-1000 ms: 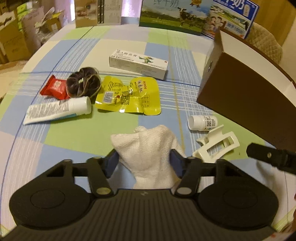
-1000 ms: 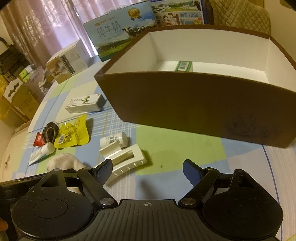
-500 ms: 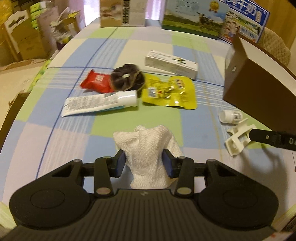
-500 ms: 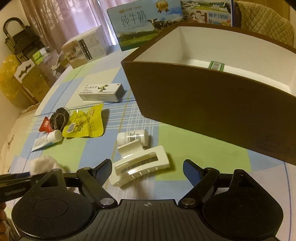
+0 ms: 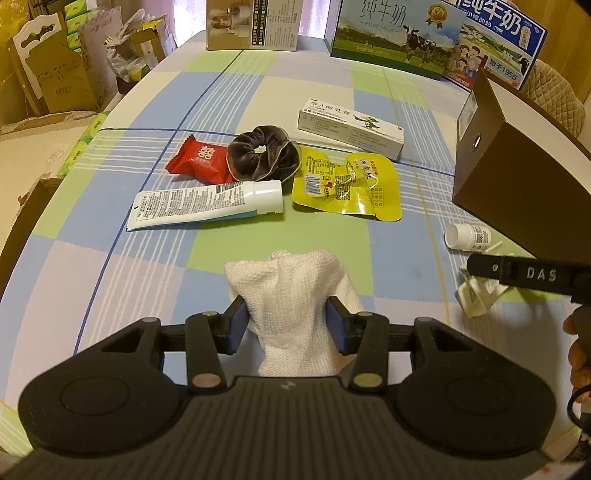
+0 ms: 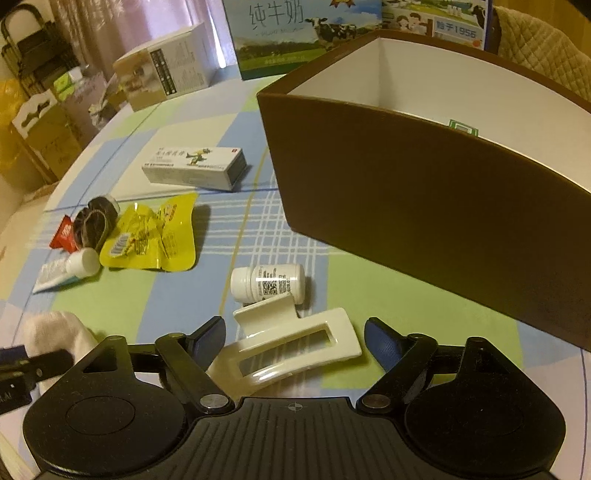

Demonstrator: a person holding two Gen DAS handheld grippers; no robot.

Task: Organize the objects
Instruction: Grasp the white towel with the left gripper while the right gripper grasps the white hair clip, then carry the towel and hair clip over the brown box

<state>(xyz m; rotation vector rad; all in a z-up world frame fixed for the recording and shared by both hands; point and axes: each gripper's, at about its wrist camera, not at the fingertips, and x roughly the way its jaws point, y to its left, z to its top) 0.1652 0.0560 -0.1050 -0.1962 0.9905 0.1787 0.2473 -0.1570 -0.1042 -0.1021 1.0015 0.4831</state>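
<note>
My left gripper [image 5: 287, 320] is shut on a white woven cloth pouch [image 5: 291, 291], its blue pads pressing both sides. The pouch [image 6: 51, 332] also shows at the lower left of the right wrist view. My right gripper [image 6: 294, 332] is open, with a cream hair claw clip [image 6: 291, 350] lying on the table between its fingers. A small white pill bottle [image 6: 267, 282] lies on its side just beyond the clip. The brown box [image 6: 424, 206] with a white inside stands to the right, with a small green-and-white item [image 6: 463, 127] inside it.
On the checked tablecloth [image 5: 110, 258] lie a white tube [image 5: 203, 203], a red packet [image 5: 197, 160], a dark scrunchie [image 5: 262, 153], a yellow pouch [image 5: 349, 186] and a white medicine carton [image 5: 351, 127]. Milk cartons [image 5: 395, 33] stand at the far edge. Cardboard boxes [image 5: 48, 62] stand left of the table.
My left gripper closed onto the white pouch and drew back with it. My right gripper moved down and forward until its open fingers straddled the claw clip.
</note>
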